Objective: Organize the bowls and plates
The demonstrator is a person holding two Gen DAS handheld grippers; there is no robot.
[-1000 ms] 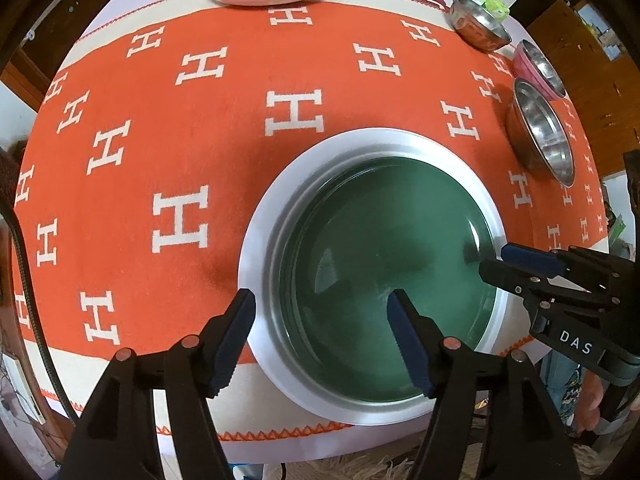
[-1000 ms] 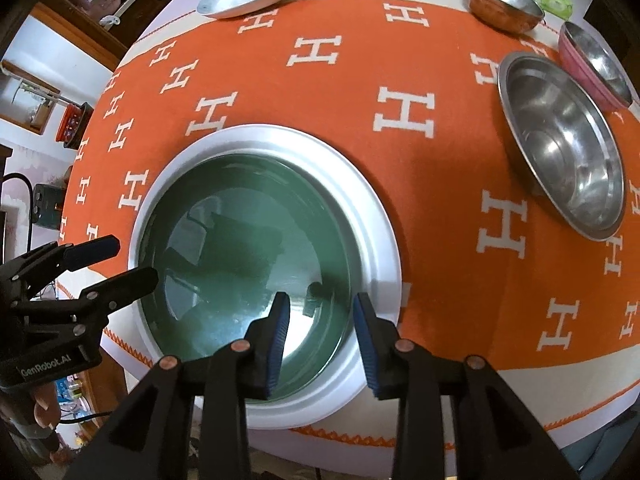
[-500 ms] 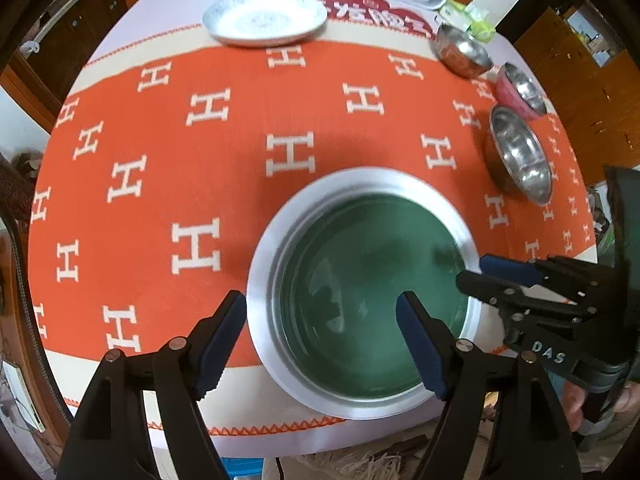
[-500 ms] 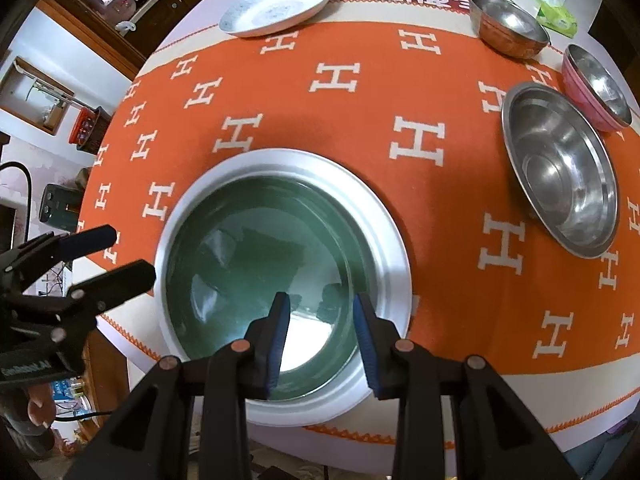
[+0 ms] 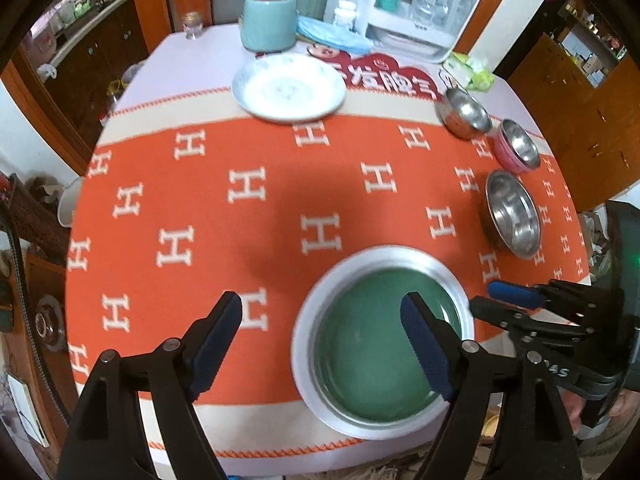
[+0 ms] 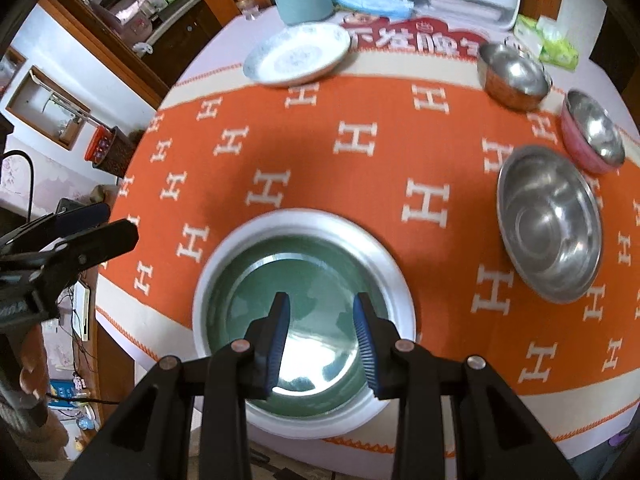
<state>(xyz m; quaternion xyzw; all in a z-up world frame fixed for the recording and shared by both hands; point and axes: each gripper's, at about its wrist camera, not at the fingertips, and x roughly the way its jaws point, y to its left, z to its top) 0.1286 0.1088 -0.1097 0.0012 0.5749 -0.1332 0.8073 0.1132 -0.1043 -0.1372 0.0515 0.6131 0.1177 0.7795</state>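
Observation:
A green plate (image 5: 368, 352) lies inside a wider silver plate (image 5: 303, 340) near the front edge of the table. My left gripper (image 5: 320, 320) hangs well above the stack's left rim; its jaws are opening and grip nothing. My right gripper (image 6: 322, 340) hovers over the green plate (image 6: 312, 272), open by a narrow gap and holding nothing. A white patterned plate (image 5: 288, 88) sits at the far side. At the right stand a large steel bowl (image 6: 550, 220), a pink bowl (image 6: 592, 132) and a smaller steel bowl (image 6: 514, 74).
An orange cloth with white H marks (image 5: 240, 220) covers the round table. A teal canister (image 5: 270, 20), a white appliance (image 5: 424, 8) and a green packet (image 6: 556, 46) crowd the back edge. Wooden cabinets surround the table.
Both grippers have risen away from the stacked plates, so more of the table shows. The left jaws have spread wider. The right jaws keep the same gap.

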